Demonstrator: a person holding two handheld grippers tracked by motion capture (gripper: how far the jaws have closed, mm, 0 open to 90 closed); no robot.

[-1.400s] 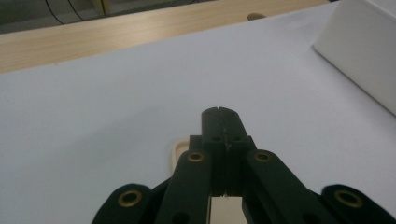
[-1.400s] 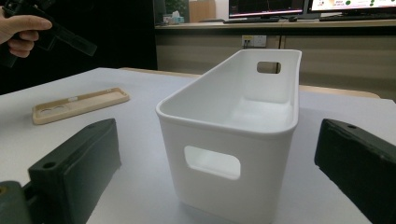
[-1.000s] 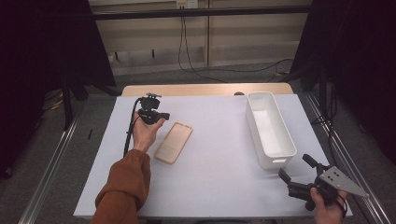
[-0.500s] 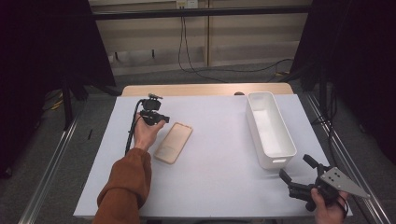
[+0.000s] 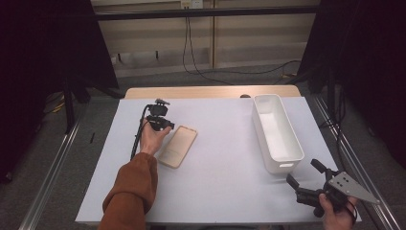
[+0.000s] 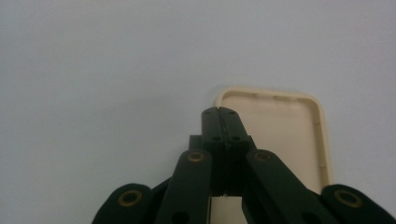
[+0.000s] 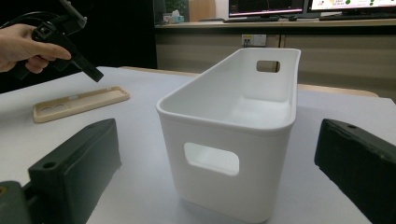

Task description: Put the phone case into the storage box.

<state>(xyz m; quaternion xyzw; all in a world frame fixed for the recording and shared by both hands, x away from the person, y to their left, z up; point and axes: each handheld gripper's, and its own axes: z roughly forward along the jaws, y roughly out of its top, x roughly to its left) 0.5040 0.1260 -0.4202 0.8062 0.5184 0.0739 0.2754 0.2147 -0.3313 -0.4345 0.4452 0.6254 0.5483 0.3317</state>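
A beige phone case (image 5: pixel 178 146) lies flat, hollow side up, on the white table left of centre. My left gripper (image 5: pixel 165 126) hovers just over the case's far left corner, held by a hand in a rust-brown sleeve. In the left gripper view its jaws (image 6: pixel 220 113) are pressed together with nothing between them, and the phone case (image 6: pixel 280 135) lies just beyond the tips. My right gripper (image 5: pixel 303 172) rests at the table's near right corner with its jaws wide apart and empty. It faces the white bin (image 7: pixel 224 140).
The long white bin (image 5: pixel 261 125), empty with handle cut-outs, stands at the right side of the table. A black cable (image 5: pixel 139 139) trails from the left gripper. The table's wooden far edge (image 5: pixel 210 92) lies beyond, and metal rails run along both sides.
The left hand has edged slightly toward the phone case, its jaws staying together. The right gripper has not moved.
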